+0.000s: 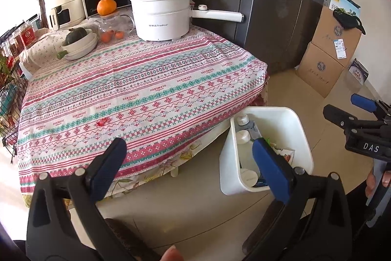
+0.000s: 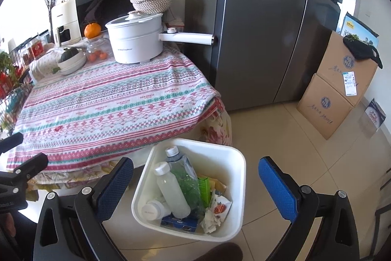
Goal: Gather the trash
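We hold our right gripper point(image 2: 195, 185) spread wide and empty above the white trash bin point(image 2: 234, 190), which sits on the floor just below it, holding plastic bottles point(image 2: 172, 195), wrappers and crumpled paper. Our left gripper point(image 1: 189, 163), also spread and empty, hovers beside the bin point(image 1: 303, 138), over the corner of the patterned tablecloth point(image 1: 136, 89).

Open tablecloth point(image 1: 136, 89) foreground; pot point(image 1: 162, 15), bowls point(image 1: 79, 44) behind.
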